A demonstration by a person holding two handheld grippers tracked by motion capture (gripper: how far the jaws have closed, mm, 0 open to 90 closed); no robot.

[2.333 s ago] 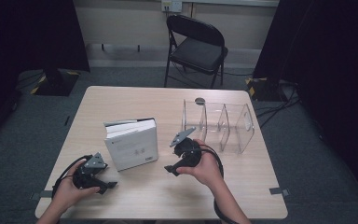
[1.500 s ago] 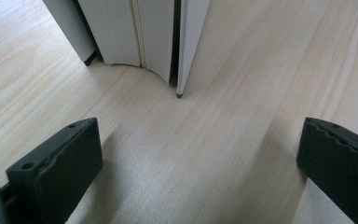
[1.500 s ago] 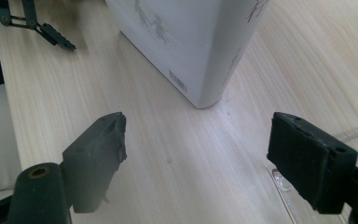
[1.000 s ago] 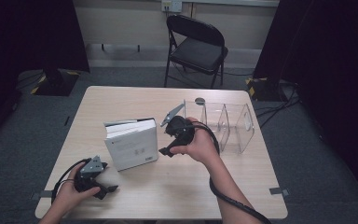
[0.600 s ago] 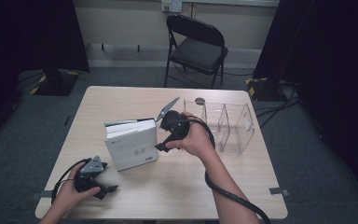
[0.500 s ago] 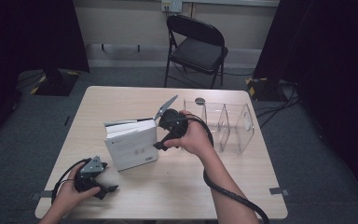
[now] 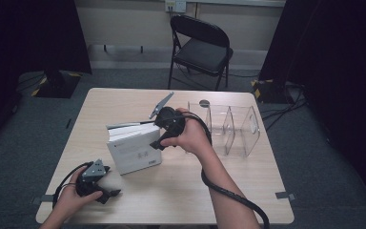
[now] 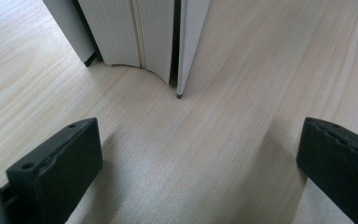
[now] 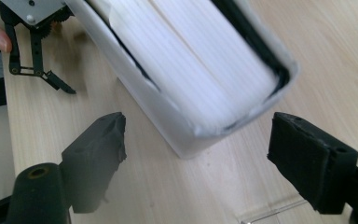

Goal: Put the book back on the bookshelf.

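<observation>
A thick white book (image 7: 133, 150) stands upright on the wooden table (image 7: 181, 191), with thinner white volumes against it. My right gripper (image 7: 158, 138) hovers at the book's right top corner, held in a hand (image 7: 190, 136). In the right gripper view the book's top edge (image 9: 200, 65) lies between the wide-apart jaws of the right gripper (image 9: 200, 140), with a gap on each side. My left gripper (image 7: 97, 183) rests near the front left edge, open. In the left gripper view the left gripper (image 8: 203, 144) points at the books' lower edges (image 8: 140, 42).
A clear plastic divider rack (image 7: 228, 126) stands on the right half of the table, with a small dark disc (image 7: 204, 102) behind it. A black folding chair (image 7: 200, 47) is beyond the far edge. The left gripper (image 9: 32, 37) is beyond the book.
My right gripper has moved left and away from the clear rack, ending over the white book's right corner. The left hand and its gripper have stayed where they were.
</observation>
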